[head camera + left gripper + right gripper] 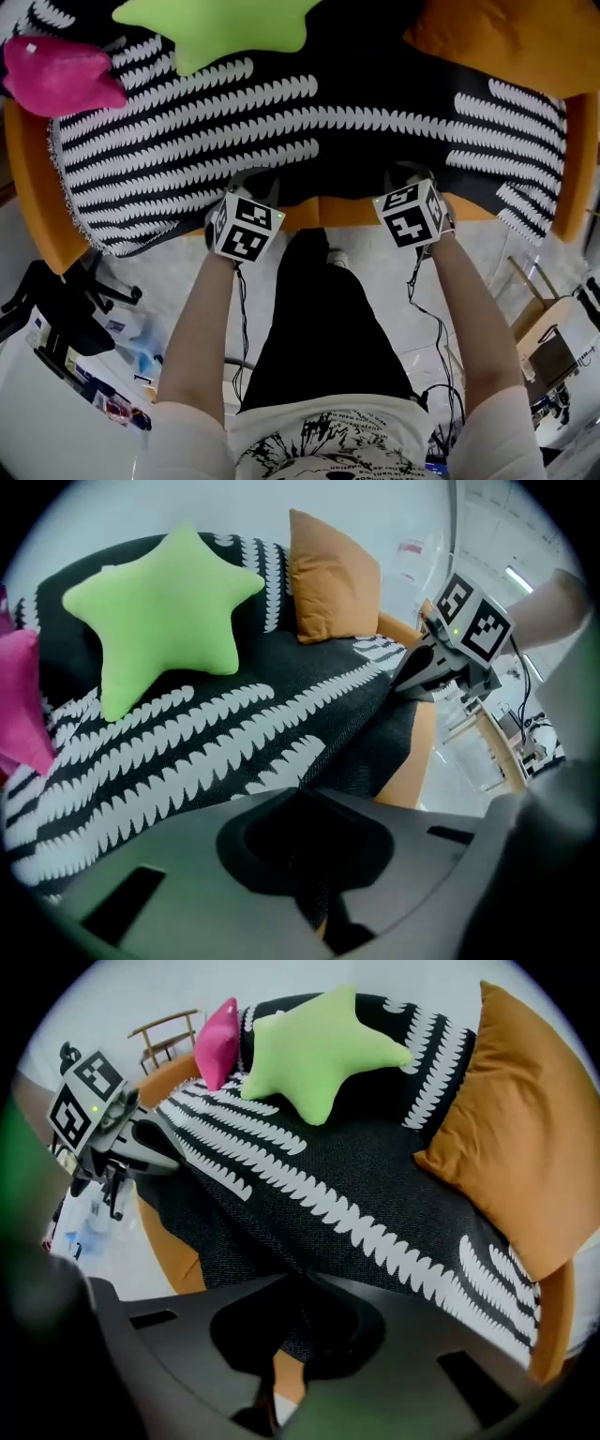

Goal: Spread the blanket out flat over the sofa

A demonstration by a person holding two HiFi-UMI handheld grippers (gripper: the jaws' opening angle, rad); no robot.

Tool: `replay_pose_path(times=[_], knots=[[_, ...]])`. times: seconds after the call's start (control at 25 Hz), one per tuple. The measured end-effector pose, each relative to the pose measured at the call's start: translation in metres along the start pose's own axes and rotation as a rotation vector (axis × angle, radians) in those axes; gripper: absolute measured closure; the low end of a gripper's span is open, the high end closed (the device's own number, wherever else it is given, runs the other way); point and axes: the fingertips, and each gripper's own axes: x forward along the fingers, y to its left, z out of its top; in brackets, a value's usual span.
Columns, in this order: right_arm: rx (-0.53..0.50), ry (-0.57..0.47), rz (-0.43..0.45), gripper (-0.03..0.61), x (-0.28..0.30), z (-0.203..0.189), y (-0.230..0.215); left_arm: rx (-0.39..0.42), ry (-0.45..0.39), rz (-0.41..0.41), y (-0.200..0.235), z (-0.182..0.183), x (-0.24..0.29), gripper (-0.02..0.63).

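A black blanket (pixel 281 122) with rows of white leaf marks lies across the seat and back of an orange sofa (pixel 37 187). Its front edge hangs a little over the seat's front. My left gripper (pixel 258 185) points steeply down at that edge, left of centre, and is shut on the fabric (pixel 234 752), which is pinched at the jaws (pixel 305 794). My right gripper (pixel 410 178) is shut on the same edge further right, with black cloth (pixel 309 1166) caught between its jaws (pixel 298 1283). Each gripper shows in the other's view: right (pixel 422 672), left (pixel 155 1138).
A green star pillow (pixel 220 28) and a pink pillow (pixel 56 75) lie on the blanket at the back left. An orange cushion (pixel 506 42) leans at the back right. A wooden chair (pixel 544 319) stands on the floor at right, dark clutter (pixel 66 300) at left.
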Motion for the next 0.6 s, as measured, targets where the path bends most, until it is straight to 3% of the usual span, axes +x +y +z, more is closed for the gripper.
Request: replay_pose_path(times=[0.24, 0.44, 0.6], knots=[[-0.006, -0.033, 0.009, 0.549, -0.025, -0.011, 0.016, -0.050, -0.076, 0.030, -0.020, -0.006, -0.033, 0.589], [0.007, -0.075, 0.010, 0.551, -0.064, -0.039, 0.021, -0.072, -0.119, 0.062, -0.063, -0.008, -0.065, 0.589], [-0.015, -0.063, -0.014, 0.551, -0.105, -0.060, 0.039, -0.116, -0.142, 0.042, -0.098, -0.026, -0.094, 0.589]])
